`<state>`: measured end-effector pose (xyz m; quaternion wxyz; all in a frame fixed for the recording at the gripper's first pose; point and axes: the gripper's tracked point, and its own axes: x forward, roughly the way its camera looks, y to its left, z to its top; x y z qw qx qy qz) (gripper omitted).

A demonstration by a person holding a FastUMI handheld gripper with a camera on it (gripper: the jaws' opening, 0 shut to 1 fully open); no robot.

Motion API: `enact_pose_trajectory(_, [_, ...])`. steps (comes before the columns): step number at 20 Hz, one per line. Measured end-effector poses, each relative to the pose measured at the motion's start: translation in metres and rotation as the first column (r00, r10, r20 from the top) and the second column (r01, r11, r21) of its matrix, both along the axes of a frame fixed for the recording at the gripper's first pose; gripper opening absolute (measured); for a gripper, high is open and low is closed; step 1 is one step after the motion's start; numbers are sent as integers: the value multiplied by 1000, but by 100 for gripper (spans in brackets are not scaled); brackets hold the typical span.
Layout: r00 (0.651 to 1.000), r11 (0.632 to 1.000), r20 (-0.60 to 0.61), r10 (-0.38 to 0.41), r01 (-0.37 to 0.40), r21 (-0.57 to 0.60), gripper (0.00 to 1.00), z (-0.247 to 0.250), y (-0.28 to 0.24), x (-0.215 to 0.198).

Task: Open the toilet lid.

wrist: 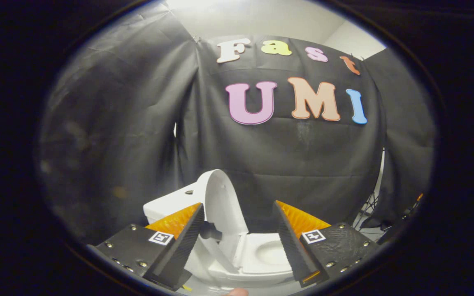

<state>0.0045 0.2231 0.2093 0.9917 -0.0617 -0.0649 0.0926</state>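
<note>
The glossy white plastic toilet lid (220,201) stood upright between the spread, empty fingers of the hand-held gripper (239,242), the white ceramic toilet bowl (268,255) just beyond exposed; lifting looked finished, only withdrawal remained.

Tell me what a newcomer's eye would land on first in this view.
The white toilet lid stands raised, leaning back toward the tank, just beyond the spread fingers of the gripper. Between those open fingers lies the white seat and bowl, uncovered. Behind everything hangs the booth's black cloth wall.
</note>
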Motion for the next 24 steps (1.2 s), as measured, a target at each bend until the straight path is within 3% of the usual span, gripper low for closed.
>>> enact_pose_trajectory(15, [994, 997, -73, -81, 81, -6, 98, -44, -108, 60])
enact_pose_trajectory(24, [988, 996, -127, -82, 86, 26, 98, -92, -126, 69])
